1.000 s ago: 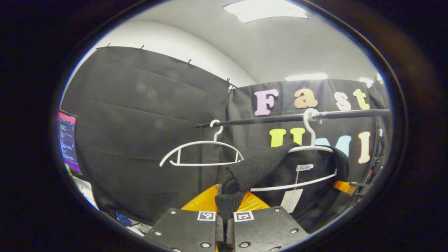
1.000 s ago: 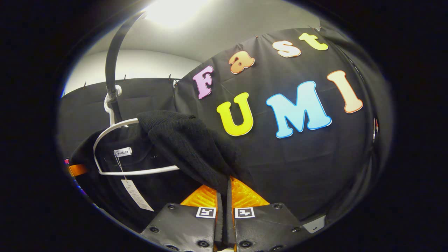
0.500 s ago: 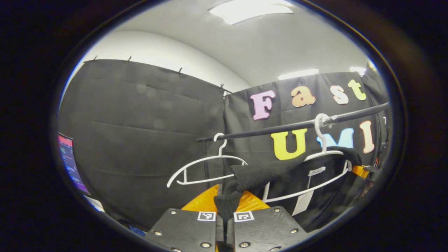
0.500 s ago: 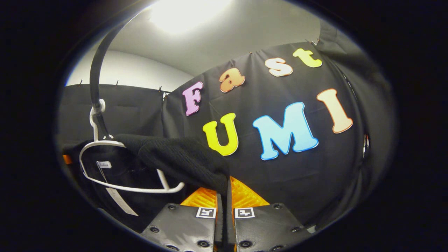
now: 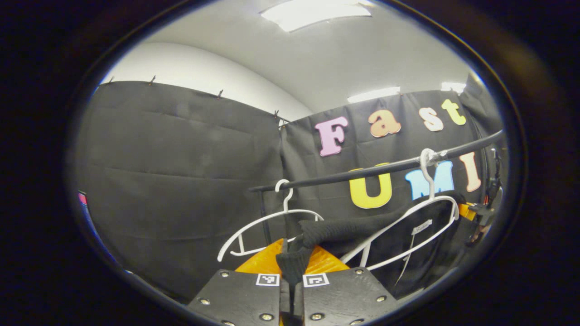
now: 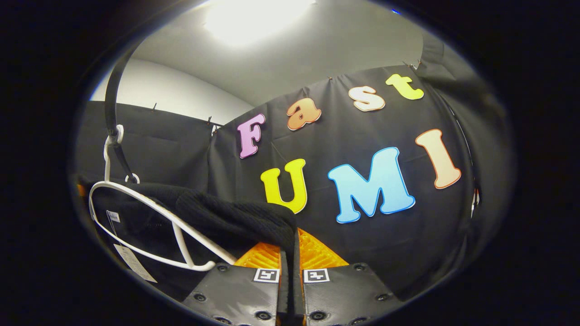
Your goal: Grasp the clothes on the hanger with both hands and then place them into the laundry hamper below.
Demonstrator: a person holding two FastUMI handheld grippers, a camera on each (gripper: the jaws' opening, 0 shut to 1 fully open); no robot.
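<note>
Left gripper (image 5: 292,265): clamped on a fold of the black garment (image 5: 344,226).
Right gripper (image 6: 292,253): pinched shut on the same garment (image 6: 235,217).
Garment: stretched from both fingertips back to the tilted white hanger (image 5: 408,222), partly pulled off.
Hanger: hooked on the black rail (image 5: 376,170), beyond the fingers.
Bare hanger (image 5: 267,226): left of the left gripper's tips.

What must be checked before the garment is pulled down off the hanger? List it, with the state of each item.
1. Left gripper shut on the black garment: ok, knit fabric is pinched between its fingers.
2. Right gripper shut on the garment: ok, a fold of it runs into the closed fingers.
3. Garment free of the white hanger: not ok, it is draped over the hanger's shoulder and the hanger is tilted.
4. Hanger hook on the black rail: ok, it is looped over it.
5. Empty hanger out of the way: ok, it hangs apart from the garment.
6. Laundry hamper below: cannot tell.
</note>
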